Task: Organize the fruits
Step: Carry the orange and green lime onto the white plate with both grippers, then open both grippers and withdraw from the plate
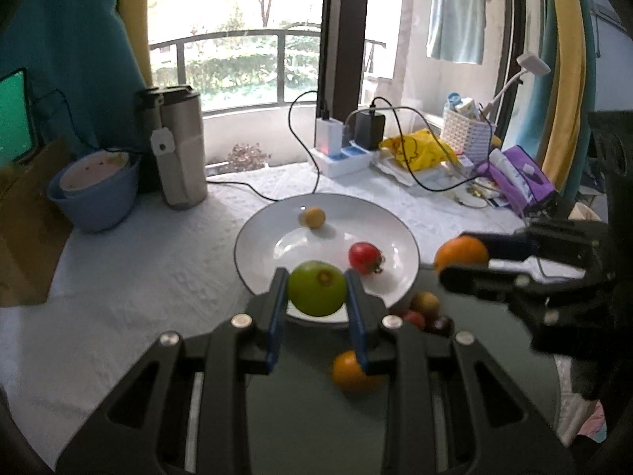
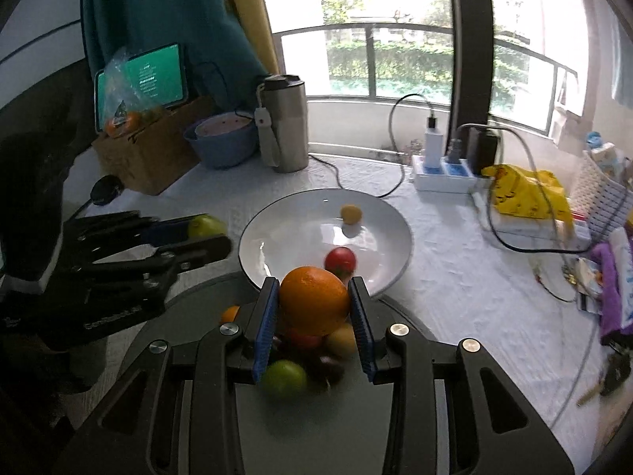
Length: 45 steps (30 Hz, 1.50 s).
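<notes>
— Left gripper first: how does it sit in its own wrist view?
— It reaches forward over the near rim of the white plate, blue pads clamped on either side of a green fruit.
— And what lies around it?
— On the plate, a red tomato just beyond the right finger and a small yellow fruit toward the far side. A small orange fruit lies below the right finger on the dark round tray.
— The other gripper?
— It comes in from the right, holding an orange beside the plate.
— Now the right wrist view.
— Right gripper points at the plate's near edge, fingers closed on the orange, lifted above a pile of fruit on the tray, including a second green fruit. The left gripper enters from the left, its green fruit beside the plate.
</notes>
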Each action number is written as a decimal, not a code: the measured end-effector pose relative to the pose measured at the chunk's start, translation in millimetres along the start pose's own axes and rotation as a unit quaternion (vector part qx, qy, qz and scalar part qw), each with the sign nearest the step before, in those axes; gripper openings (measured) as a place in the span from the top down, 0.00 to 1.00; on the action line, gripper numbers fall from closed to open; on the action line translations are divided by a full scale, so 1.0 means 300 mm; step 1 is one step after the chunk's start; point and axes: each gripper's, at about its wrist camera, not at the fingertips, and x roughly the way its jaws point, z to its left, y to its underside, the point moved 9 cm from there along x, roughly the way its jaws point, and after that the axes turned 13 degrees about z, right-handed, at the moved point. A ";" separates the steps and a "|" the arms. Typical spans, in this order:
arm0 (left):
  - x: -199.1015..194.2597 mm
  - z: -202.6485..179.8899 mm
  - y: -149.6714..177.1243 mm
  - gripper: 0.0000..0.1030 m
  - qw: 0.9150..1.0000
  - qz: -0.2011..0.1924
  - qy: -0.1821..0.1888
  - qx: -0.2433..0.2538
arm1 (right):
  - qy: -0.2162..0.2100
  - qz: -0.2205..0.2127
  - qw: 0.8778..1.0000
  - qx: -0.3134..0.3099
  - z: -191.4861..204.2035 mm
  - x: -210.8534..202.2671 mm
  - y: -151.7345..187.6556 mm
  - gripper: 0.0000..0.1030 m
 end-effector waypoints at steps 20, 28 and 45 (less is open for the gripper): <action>0.172 0.077 -0.005 0.70 0.997 0.047 0.029 -0.051 | -0.017 0.054 0.998 0.016 -0.012 0.225 -0.047 0.63; 0.154 0.088 -0.012 0.62 0.998 0.042 0.012 -0.054 | -0.011 0.046 0.998 0.031 -0.038 0.212 -0.058 0.63; -0.023 0.034 -0.012 0.18 0.999 -0.001 0.010 -0.043 | 0.015 0.003 0.999 0.050 -0.060 0.034 -0.034 0.47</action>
